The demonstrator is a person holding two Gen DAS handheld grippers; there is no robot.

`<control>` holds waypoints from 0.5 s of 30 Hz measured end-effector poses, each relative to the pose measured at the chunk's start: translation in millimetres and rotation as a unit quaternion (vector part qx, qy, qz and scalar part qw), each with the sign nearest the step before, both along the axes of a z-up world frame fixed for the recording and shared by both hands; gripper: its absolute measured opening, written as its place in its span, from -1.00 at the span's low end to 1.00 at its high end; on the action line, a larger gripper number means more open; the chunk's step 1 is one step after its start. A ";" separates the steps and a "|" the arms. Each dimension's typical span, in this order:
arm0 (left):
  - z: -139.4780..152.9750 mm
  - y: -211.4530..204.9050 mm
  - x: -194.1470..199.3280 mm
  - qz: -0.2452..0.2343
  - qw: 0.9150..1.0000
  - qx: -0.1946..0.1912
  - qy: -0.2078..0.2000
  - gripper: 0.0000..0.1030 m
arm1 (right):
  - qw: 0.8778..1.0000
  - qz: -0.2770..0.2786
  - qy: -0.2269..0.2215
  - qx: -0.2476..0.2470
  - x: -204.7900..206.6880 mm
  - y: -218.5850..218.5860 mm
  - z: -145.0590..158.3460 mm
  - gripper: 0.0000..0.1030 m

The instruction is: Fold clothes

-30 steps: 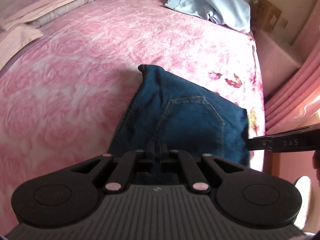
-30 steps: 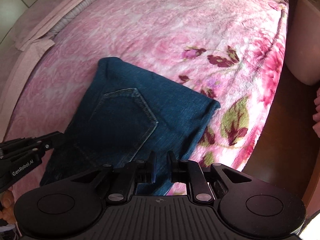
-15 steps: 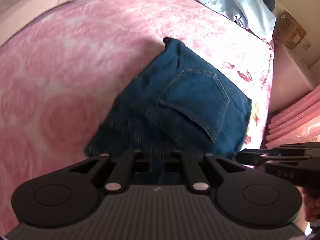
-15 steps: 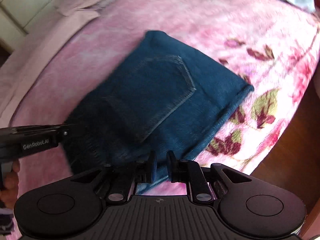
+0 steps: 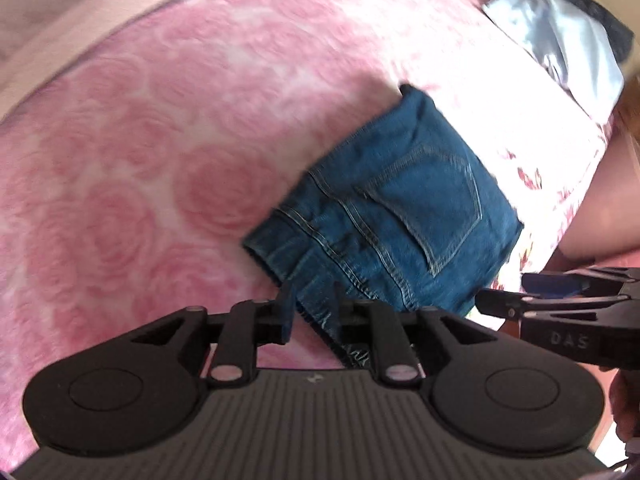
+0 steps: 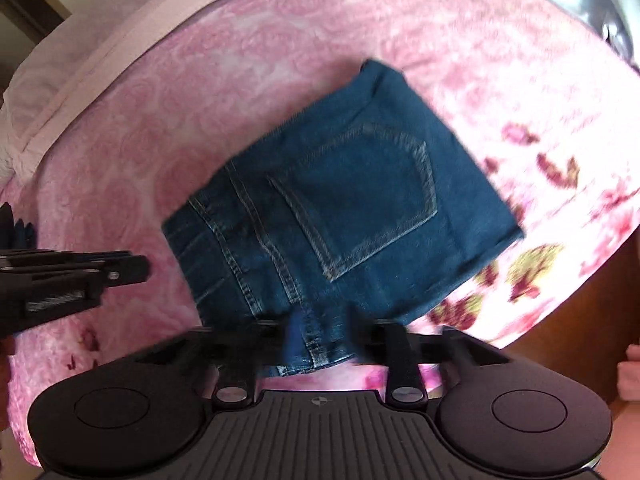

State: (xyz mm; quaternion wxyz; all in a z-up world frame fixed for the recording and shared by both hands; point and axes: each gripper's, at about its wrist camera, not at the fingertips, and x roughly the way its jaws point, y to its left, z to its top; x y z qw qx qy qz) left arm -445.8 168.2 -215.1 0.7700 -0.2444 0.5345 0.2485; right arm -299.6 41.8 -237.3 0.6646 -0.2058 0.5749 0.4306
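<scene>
Left gripper (image 5: pixel 312 312): jaws opening, waistband edge between them, unpressed.
Right gripper (image 6: pixel 322 336): jaws opening wide, denim edge between, released.
Folded dark-blue denim jeans (image 6: pixel 344 208): just ahead, flat; long axis diagonal, near-left to far-right.
Pink rose-patterned bedspread (image 5: pixel 152 152): beneath.
Pale-blue crumpled garment (image 5: pixel 568 52): far corner.

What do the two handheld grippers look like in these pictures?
Both the left gripper and the right gripper are matte black, with a ribbed grey-black base, two round discs, silver pivot pins and slim black fingers. The right gripper's side bears pale letters "DAS". No cables or sleeves show.
</scene>
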 end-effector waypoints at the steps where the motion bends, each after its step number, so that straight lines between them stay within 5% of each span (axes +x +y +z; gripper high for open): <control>1: 9.6 -0.6 -1.6 0.010 1.000 0.007 0.001 -0.53 | 1.000 0.006 -0.004 0.007 0.8 0.4 8.5 0.35; 8: 46.3 -9.6 0.6 0.090 0.995 0.030 0.005 -0.40 | 0.996 0.090 -0.015 0.023 7.8 7.0 44.7 0.35; 15: 70.5 -47.0 24.5 0.195 0.980 0.037 0.001 -0.36 | 0.980 0.195 -0.025 0.027 43.9 3.5 65.0 0.34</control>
